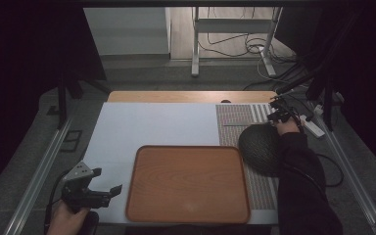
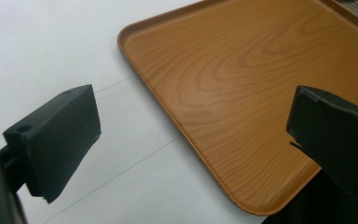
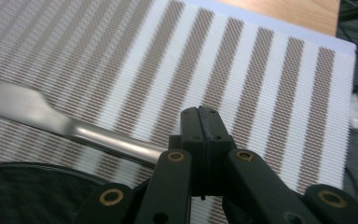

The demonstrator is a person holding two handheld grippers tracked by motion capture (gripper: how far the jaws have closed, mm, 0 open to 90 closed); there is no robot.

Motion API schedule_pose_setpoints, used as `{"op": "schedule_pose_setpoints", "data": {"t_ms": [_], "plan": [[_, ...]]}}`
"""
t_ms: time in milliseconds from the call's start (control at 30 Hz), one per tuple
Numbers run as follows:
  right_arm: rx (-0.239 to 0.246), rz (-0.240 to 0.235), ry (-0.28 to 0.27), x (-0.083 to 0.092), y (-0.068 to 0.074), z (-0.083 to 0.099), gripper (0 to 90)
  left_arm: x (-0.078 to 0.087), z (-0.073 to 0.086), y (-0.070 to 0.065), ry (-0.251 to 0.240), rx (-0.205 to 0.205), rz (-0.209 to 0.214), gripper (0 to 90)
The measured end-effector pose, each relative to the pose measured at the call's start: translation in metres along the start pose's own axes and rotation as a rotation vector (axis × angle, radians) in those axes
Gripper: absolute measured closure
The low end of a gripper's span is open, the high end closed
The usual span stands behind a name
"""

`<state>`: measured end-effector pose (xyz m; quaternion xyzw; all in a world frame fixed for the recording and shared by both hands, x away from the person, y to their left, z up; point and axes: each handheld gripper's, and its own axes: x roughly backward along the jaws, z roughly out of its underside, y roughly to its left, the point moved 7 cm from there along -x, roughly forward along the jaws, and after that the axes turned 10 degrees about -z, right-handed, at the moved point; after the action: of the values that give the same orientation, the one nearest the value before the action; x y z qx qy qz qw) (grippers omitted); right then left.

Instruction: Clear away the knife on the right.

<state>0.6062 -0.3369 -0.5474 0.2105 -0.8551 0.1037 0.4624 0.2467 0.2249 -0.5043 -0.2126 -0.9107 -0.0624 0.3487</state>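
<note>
Gripping metal utensil [image 3: 51, 116], striped mat [image 3: 261, 70], no writing

The metal utensil's [image 3: 51, 116] handle end slips behind the closed jaws of the right hand-held gripper [image 3: 204, 122], so whether they pinch it cannot be made out; its other end runs off the picture's left edge. The dark round bowl [image 1: 260, 148] is partly covered by the person's sleeve [image 1: 301, 181]. The wooden tray's [image 2: 242, 93] far side is cut off.

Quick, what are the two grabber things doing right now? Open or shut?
Left gripper: jaws wide open, holding nothing, beside the wooden tray.
Right gripper: jaws shut on the metal utensil handle.
</note>
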Motion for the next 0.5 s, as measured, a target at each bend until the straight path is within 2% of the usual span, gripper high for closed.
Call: {"op": "schedule_pose_setpoints", "data": {"t_ms": [133, 200, 300, 400, 500], "plan": [[-0.003, 0.035, -0.001, -0.004, -0.009, 0.006, 89.8, 0.0, 0.0, 0.0, 0.003, -0.003, -0.002, 2.8], [0.001, 0.025, -0.008, -0.003, -0.01, 0.009, 89.8, 0.0, 0.0, -0.001, 0.003, -0.006, -0.003, 2.8], [-0.009, 0.023, 0.019, 0.001, -0.012, 0.013, 89.8, 0.0, 0.0, -0.001, 0.003, -0.01, -0.006, 2.8], [-0.026, -0.007, 0.047, 0.006, -0.013, 0.02, 89.8, 0.0, 0.0, -0.001, 0.002, -0.008, -0.005, 2.8], [-0.046, -0.07, 0.075, 0.013, -0.014, 0.027, 89.8, 0.0, 0.0, -0.001, 0.004, -0.01, -0.007, 2.8]]}}
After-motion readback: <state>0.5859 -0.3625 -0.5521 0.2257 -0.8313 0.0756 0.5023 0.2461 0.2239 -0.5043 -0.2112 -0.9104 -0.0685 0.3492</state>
